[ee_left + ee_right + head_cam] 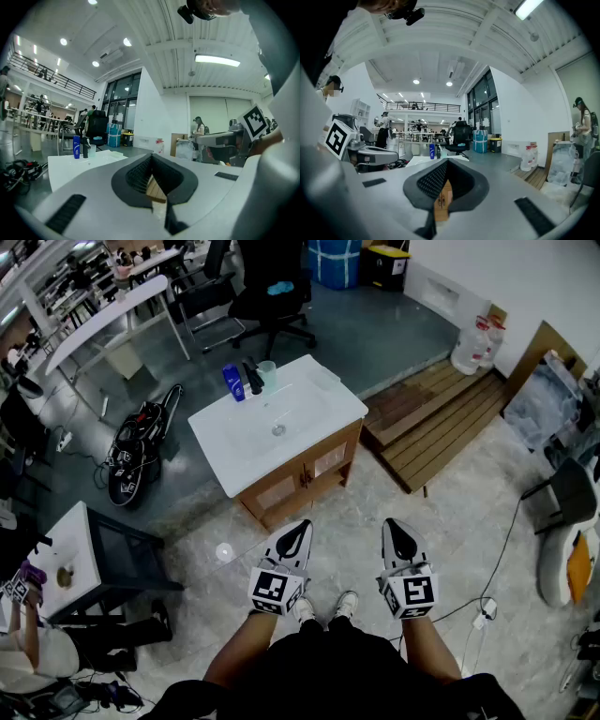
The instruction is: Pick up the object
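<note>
Object isn't specified, so prob one of three small items standing at the far-left corner of the white sink bench [330,401], well ahead of the person and well apart from both claws. Left claw [301,527] and right claw [393,525] hang side by side over the floor, each w/ jaws closed tip to tip and nothing between the pads. Blue bottle [232,383]: upright, likely plastic, light, stiff enough, but smooth so it could slip; take it mid-body, square on. Dark bottle [253,378], just beside it: slimmer and looks tippy; grip the body, not the top. Clear cup [268,372], next along: prob thin-walled, lightest, easy to crush; pinch gently just below the rim.
</note>
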A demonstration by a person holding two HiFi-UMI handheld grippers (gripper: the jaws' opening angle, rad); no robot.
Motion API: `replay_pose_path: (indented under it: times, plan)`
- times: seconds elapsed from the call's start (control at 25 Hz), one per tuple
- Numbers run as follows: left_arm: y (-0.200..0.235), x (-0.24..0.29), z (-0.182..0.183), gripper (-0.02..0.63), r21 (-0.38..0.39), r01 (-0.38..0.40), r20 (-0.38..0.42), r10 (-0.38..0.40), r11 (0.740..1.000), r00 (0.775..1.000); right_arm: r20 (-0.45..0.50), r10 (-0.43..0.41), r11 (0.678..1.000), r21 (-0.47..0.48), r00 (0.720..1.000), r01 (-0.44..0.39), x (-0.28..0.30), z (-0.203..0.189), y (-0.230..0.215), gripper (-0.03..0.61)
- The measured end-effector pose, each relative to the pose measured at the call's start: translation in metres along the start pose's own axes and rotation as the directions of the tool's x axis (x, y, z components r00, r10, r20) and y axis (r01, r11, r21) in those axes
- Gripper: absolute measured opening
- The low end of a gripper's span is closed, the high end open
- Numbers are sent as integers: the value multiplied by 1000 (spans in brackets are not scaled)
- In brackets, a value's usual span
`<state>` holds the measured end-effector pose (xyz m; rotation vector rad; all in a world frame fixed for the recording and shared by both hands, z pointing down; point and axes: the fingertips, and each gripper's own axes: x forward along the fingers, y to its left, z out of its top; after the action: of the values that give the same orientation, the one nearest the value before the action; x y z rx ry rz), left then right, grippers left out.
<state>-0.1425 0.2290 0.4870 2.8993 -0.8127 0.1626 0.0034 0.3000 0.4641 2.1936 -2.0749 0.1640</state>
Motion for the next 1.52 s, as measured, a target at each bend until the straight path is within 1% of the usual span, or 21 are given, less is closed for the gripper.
replay_pose_path:
  times: [0.36, 0.52, 0.6, 0.76, 0.92, 1.04, 1.2, 1.52]
  plan:
    - [-10, 8, 6, 14, 19, 17, 1, -17, 1000, 1000, 3, -23, 999, -22, 1000, 23, -5, -2, -10, 17]
    - [-14, 16, 5, 14, 26, 23, -4, -22, 999, 1000, 10, -19, 999, -29, 1000, 20, -5, 0, -16, 17]
    - [-17, 20, 3, 14, 20, 24, -10, -23, 1000, 1000, 7, -20, 999, -26, 1000, 20, -5, -3, -20, 17]
    - [-20, 32, -1, 14, -23, 15, -27, -16, 1000, 1000, 3, -22, 1000, -20, 1000, 22, -4, -6, -34, 17]
    - [-29, 46, 0, 14, -5, 16, -30, -16, 1000, 999, 3, -29, 1000, -1, 1000, 29, -3, -7, -52, 18]
    - [-36, 54, 4, 14, 7, 9, -25, -8, 1000, 1000, 1, -34, 999, 1, 999, 34, -3, -5, -64, 17]
    - [-41, 65, 8, 14, 23, -7, -16, 7, 1000, 1000, 22, -26, 1000, 14, 999, 26, 0, -1, -76, 17]
    - [-44, 79, 3, 14, 38, -45, -18, 46, 998, 999, 29, 1, 1000, 25, 1000, -2, 8, -10, -95, 17]
